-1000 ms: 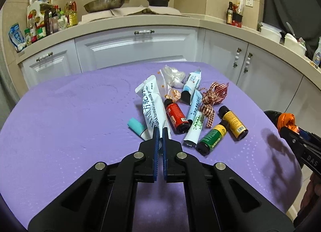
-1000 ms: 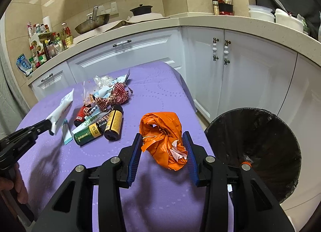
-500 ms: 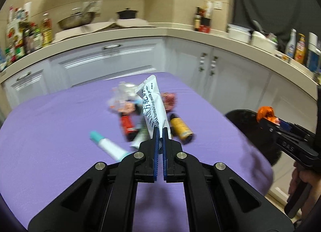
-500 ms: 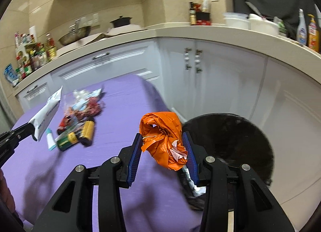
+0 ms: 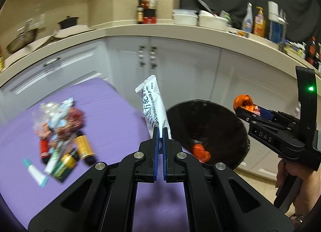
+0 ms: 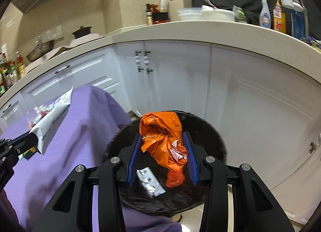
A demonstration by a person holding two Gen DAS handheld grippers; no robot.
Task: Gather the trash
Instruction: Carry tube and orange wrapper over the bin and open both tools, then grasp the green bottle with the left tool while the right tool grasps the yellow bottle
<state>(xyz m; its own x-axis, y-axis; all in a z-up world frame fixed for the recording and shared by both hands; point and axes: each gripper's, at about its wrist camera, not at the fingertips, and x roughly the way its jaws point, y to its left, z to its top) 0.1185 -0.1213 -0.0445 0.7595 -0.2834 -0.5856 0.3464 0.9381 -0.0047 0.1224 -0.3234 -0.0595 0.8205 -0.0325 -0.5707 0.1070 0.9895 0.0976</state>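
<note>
Trash waits in a pile (image 5: 60,131) on the purple surface (image 5: 112,111), and some already lies in the black bin (image 6: 212,131) beside it. The right claw (image 6: 163,157) hangs over the bin, squeezed tight on an orange bag (image 6: 160,131), probably so the bag will drop straight in. The left claw (image 5: 159,147) is pinched shut on a white milk powder packet (image 5: 153,105), held up near the bin, likely to go in next.
</note>
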